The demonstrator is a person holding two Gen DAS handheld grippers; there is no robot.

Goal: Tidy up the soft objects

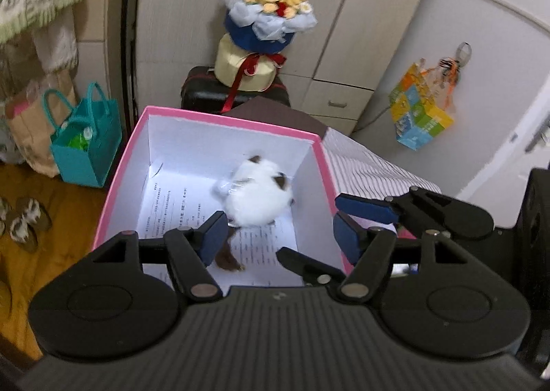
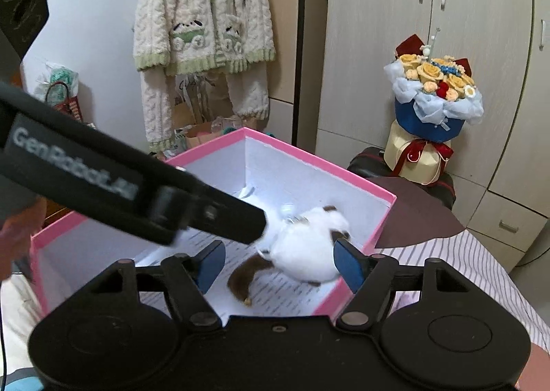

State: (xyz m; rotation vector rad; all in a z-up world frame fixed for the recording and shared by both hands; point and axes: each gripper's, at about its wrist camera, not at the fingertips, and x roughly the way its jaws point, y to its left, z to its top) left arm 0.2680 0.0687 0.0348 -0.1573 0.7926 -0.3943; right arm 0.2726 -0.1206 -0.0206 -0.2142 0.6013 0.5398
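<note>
A pink box [image 1: 120, 181] with white inner walls sits on a bed with a striped sheet [image 1: 371, 167], printed paper [image 1: 165, 209] lining its floor. Inside lies 1 white plush toy [image 1: 257, 195] with brown ears and a brown tail, blurred, resting free on the paper near the right wall. Both tools hover above the box with jaws apart and nothing gripped, the left tool [image 1: 278, 236] and right tool [image 2: 280, 265]; this toy looks stowed, and no other soft objects show.
</note>
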